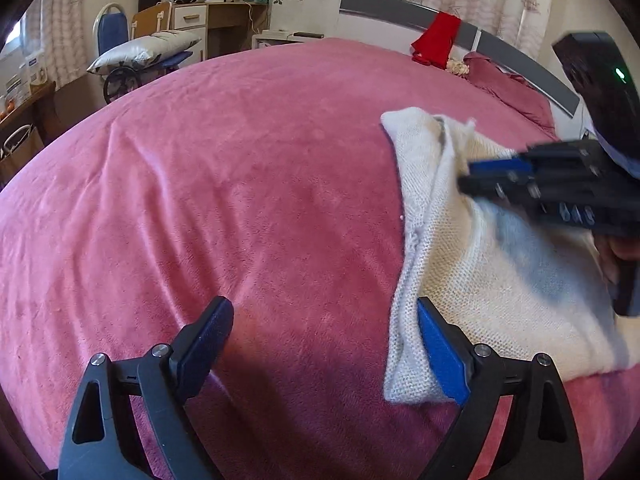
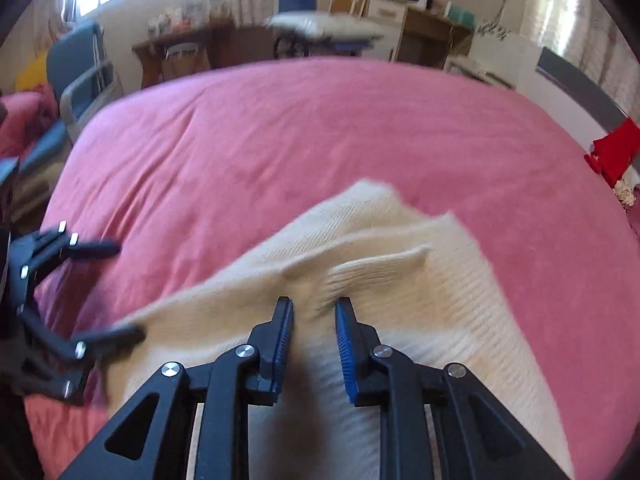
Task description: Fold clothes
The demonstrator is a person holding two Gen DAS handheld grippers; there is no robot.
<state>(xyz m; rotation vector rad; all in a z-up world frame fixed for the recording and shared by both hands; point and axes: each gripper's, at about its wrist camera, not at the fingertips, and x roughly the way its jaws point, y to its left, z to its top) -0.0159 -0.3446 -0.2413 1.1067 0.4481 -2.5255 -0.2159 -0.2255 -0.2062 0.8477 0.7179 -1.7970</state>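
- Pink blanket (image 1: pixel 240 200) spread over bed, cream sweater (image 2: pixel 420 300) lying partly folded on it
- Left gripper (image 1: pixel 324 344) wide open, holding nothing, one finger at sweater's near edge
- Right gripper (image 2: pixel 314 320) narrowly parted over knit, gripping nothing
- Mid-fold, probably; next: pinch an edge, carry it across
- Red cloth (image 1: pixel 436 40) on far headboard

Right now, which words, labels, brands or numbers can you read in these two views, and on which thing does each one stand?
No text can be read for certain.
Right gripper: pale marks on its black body, blurred by motion, not readable.
White boxes on the side table: printed labels, too small to read.
Cream knitted sweater, pink blanket, red garment: no print or label shows.
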